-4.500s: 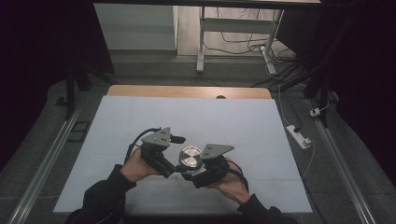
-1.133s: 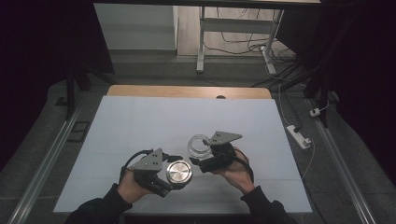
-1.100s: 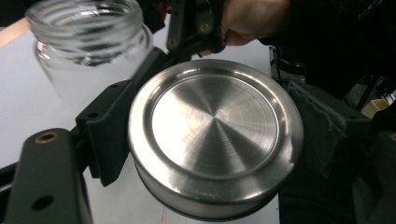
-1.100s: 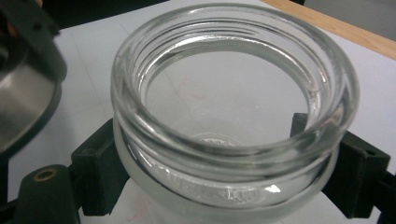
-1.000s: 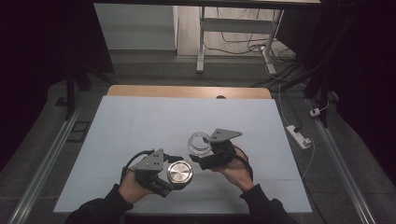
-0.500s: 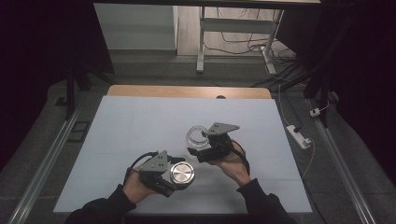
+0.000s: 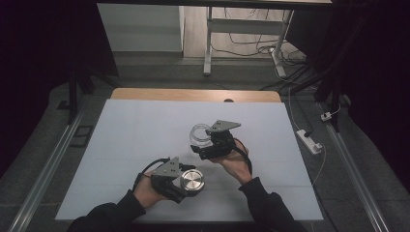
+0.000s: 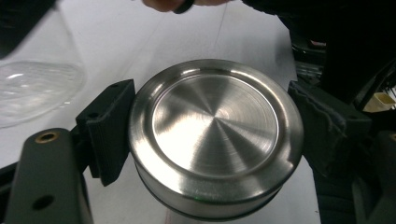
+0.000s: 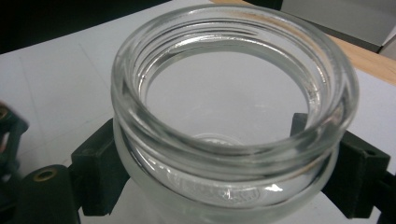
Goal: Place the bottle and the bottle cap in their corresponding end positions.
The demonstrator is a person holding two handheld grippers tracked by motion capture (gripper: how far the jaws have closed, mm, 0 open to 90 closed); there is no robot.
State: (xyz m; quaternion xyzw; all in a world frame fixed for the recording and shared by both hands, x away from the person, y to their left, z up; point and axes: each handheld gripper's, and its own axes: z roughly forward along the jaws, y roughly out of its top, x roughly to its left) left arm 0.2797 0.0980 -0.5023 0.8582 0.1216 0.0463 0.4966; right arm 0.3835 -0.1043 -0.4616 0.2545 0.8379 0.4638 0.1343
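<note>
A round brushed-metal lid [image 7: 192, 180] [image 8: 212, 135] sits between the jaws of my left gripper [image 7: 186, 181] [image 8: 210, 135], which is shut on its rim near the table's front. A clear glass jar [image 7: 198, 135] [image 9: 229, 116], open at the top with a threaded neck and nothing inside, is clamped below its neck by my right gripper [image 7: 202, 144] [image 9: 229, 172]. The jar is held near the middle of the white table [image 7: 135, 130], up and to the right of the lid. In the left gripper view the jar [image 8: 37, 91] shows as a blurred clear shape at the left.
A bare wooden strip [image 7: 193, 94] runs along the table's far edge. Metal rails [image 7: 53, 159] flank the table on both sides. A white power strip [image 7: 309, 140] with its cable lies off the right edge. Desk legs and cables [image 7: 241, 43] stand beyond.
The jar and lid, together at the centre 4.5 s ago, are now apart. In the last second my right gripper carried the jar farther back; the left stayed low with the lid.
</note>
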